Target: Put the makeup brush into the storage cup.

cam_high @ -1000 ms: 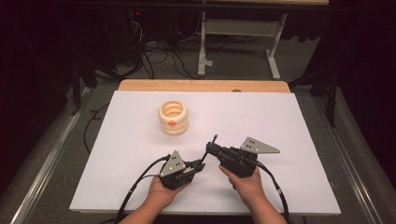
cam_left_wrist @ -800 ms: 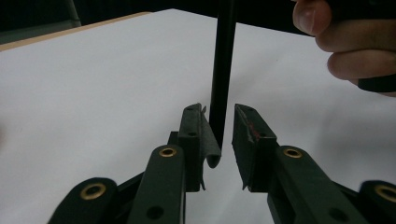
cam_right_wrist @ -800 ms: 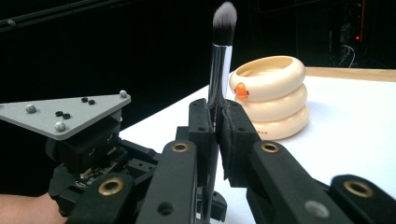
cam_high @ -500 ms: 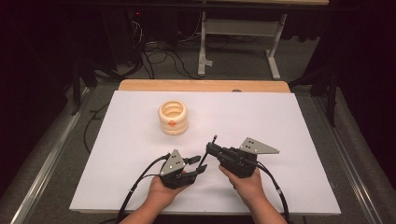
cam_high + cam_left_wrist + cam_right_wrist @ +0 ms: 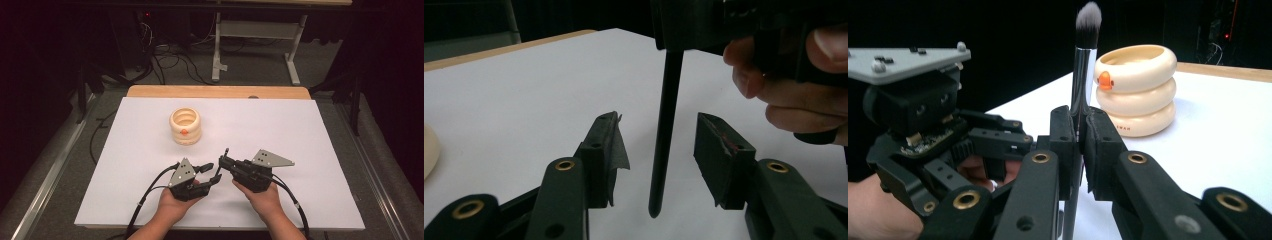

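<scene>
Right gripper (image 5: 1079, 137) is clamped on brush (image 5: 1083, 65), upright, bristles up, handle tip pointing at counter (image 5: 310, 130). Left gripper (image 5: 659, 150), jaws just opening, apart w/ handle between, no contact. Ringed holder (image 5: 185, 126) sits ahead-left; right hand's got it.

A dark room surrounds the white table (image 5: 320, 130), with grey carpet (image 5: 390, 165), tangled cables (image 5: 170, 55) and a metal-legged stand (image 5: 250, 35) behind.

Black two-jaw grippers (image 5: 210, 172), brass-ringed screw holes, grey three-cornered plates, black cables.
</scene>
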Tool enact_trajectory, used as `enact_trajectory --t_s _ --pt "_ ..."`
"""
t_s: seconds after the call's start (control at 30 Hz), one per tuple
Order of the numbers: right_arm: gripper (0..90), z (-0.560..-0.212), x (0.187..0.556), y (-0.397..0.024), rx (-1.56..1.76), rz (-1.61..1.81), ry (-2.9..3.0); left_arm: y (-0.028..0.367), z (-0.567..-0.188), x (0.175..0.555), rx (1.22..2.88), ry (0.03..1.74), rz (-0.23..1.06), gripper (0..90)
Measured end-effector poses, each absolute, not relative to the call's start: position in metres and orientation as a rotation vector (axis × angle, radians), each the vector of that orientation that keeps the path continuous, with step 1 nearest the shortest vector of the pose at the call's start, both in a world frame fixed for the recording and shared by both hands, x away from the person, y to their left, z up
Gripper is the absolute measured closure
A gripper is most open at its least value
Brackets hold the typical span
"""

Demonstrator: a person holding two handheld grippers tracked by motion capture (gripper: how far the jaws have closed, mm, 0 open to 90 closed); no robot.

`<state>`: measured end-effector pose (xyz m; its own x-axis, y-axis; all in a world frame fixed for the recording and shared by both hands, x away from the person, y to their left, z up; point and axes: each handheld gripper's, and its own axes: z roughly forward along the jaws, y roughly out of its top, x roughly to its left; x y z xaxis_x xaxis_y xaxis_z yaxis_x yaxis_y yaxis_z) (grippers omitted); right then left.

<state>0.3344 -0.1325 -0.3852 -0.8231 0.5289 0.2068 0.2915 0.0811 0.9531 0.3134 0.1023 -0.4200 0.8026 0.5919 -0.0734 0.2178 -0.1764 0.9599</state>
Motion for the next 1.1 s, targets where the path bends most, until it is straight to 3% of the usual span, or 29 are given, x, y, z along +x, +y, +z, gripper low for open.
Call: enact_trajectory --t_s 1.1 --pt "85.9 -0.394 0.330 -0.119 0.793 1.769 2.235 0.103 -0.418 0.311 1.758 0.622 0.374 77.7"
